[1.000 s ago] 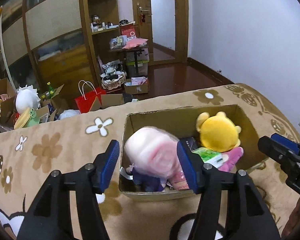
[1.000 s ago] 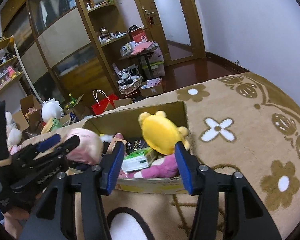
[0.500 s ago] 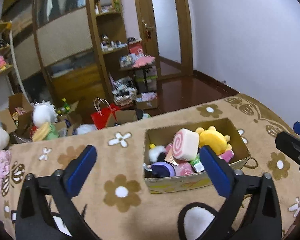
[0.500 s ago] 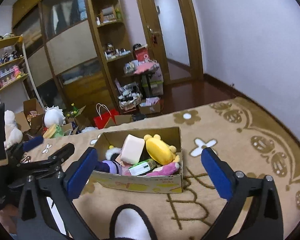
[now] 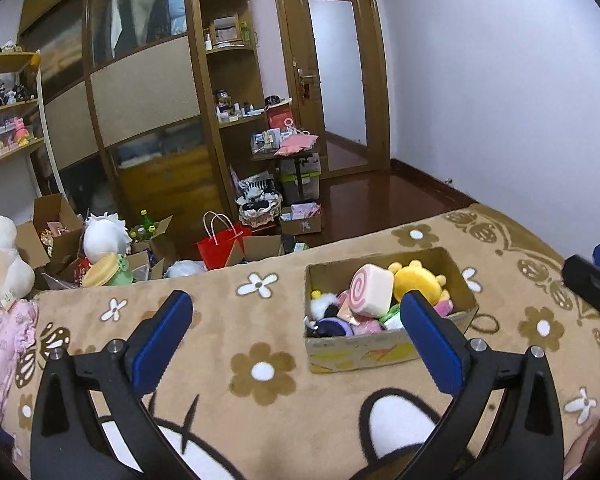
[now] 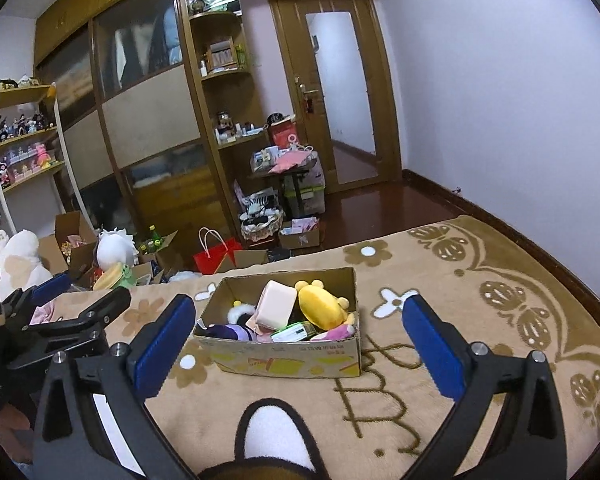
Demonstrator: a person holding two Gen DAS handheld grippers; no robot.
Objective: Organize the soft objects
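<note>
A cardboard box stands on the tan flowered blanket. It holds a pink swirl-roll plush, a yellow plush, a purple plush and other soft toys. My left gripper is wide open and empty, raised well back from the box. My right gripper is wide open and empty, also back from the box. The left gripper shows at the left of the right wrist view.
A white plush and pink fabric lie at the blanket's left edge. Beyond the blanket, cardboard boxes, a red bag and toys crowd the floor before a wooden wardrobe. A white wall is at the right.
The left gripper let go of the pink swirl plush, which now lies in the box. Both grippers opened wide and pulled up and back from the box.
</note>
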